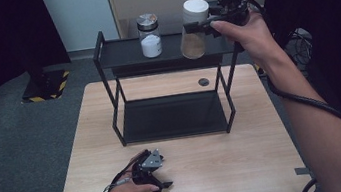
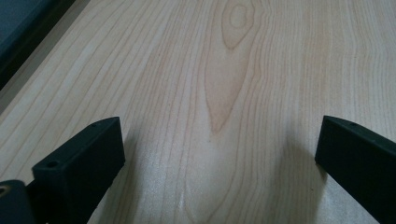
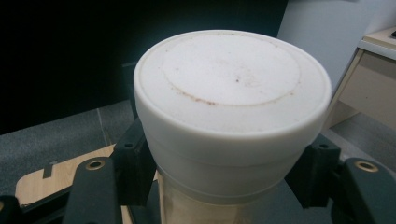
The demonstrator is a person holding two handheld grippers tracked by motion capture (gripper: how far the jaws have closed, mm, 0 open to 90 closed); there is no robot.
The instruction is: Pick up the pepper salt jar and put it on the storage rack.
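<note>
A jar with a white lid and brown powder [image 1: 193, 29] is at the right of the black shelf's top level [image 1: 122, 54]; I cannot tell whether it rests on the shelf. My right gripper [image 1: 198, 25] is shut on it just under the lid. The right gripper view looks down on the white lid [image 3: 232, 88] between the two black jaws. A second jar with a metal lid and white powder [image 1: 149, 35] stands on the same level to the left. My left gripper [image 1: 163, 186] rests low on the table's front edge, its jaws wide apart over bare wood [image 2: 224, 116], so it is open.
The black two-level shelf stands at the middle of the wooden table [image 1: 267, 153], its lower level [image 1: 171, 116] bare. A small dark disc [image 1: 203, 82] lies on the table behind the shelf. Cabinets stand beyond the table's far side.
</note>
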